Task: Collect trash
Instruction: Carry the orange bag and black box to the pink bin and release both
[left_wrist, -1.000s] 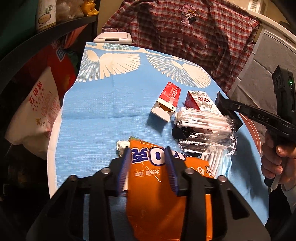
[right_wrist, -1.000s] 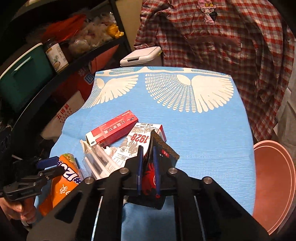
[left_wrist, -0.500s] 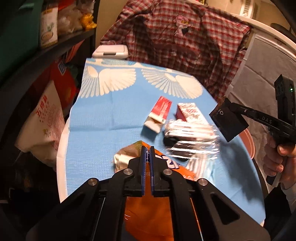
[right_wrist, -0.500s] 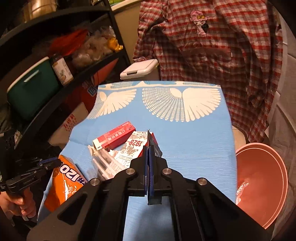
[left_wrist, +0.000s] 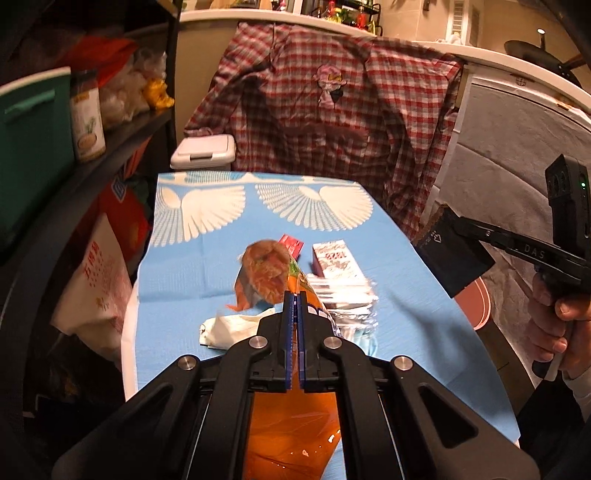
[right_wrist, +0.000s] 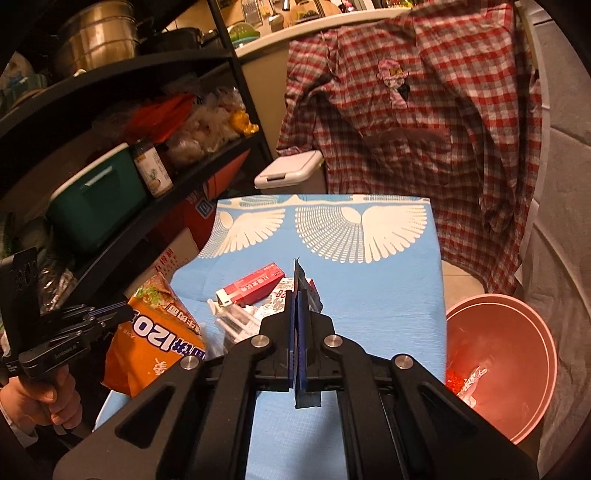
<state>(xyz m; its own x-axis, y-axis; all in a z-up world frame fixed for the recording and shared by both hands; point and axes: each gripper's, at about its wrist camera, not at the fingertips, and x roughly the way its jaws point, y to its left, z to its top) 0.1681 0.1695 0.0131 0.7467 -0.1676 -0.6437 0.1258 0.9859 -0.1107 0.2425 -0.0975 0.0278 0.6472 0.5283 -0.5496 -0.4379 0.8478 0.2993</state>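
My left gripper (left_wrist: 294, 295) is shut on an orange snack bag (left_wrist: 273, 275) and holds it lifted above the blue tablecloth (left_wrist: 207, 258); the bag also shows in the right wrist view (right_wrist: 159, 339). My right gripper (right_wrist: 298, 295) is shut on a dark flat wrapper (right_wrist: 304, 395), seen from the left wrist view as a black packet (left_wrist: 452, 254) held in the air right of the table. On the cloth lie a red box (right_wrist: 255, 286), a white "1928" carton (left_wrist: 334, 258), a clear plastic pack (left_wrist: 347, 299) and a crumpled white paper (left_wrist: 229, 326).
A pink basin (right_wrist: 498, 365) with some wrappers inside stands on the floor right of the table. A black shelf (right_wrist: 122, 206) with a green box and jars is to the left. A plaid shirt (right_wrist: 413, 110) hangs behind, with a white bin (right_wrist: 288, 170) below.
Both grippers closed on their items and rose. The left lifted the orange bag off the cloth. The right carried the dark wrapper up and to the right, away from the pile.
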